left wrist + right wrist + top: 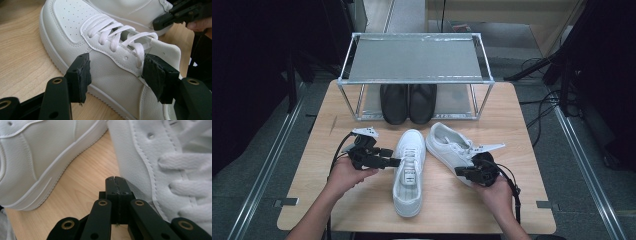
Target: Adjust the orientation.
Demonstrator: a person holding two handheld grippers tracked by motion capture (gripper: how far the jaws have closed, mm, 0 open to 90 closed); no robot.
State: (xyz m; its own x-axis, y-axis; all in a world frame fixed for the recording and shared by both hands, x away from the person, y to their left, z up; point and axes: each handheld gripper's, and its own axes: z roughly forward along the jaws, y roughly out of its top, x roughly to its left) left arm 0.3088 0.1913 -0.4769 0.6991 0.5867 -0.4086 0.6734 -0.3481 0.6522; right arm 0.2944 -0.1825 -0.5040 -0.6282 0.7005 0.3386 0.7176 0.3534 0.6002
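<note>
Two white lace-up sneakers lie on the wooden table (312, 165). The left sneaker (408, 175) points away from me, and the right sneaker (446, 146) lies angled beside it. My left gripper (393, 161) reaches the left sneaker's side at the laces. In the left gripper view the left gripper (120, 75) stands open, its pads (80, 76) on either side of that sneaker's (75, 27) lace area without pressing it. My right gripper (459, 171) is shut on nothing. The right gripper's (116, 180) tip rests by the right sneaker's (140, 155) side, over the wood between the shoes.
A metal-framed rack (414, 57) stands at the table's far side with a pair of black shoes (408, 102) on its lower level. In the left gripper view the other gripper (175, 13) and a hand appear at the upper right. Bare wood lies at both sides of the sneakers.
</note>
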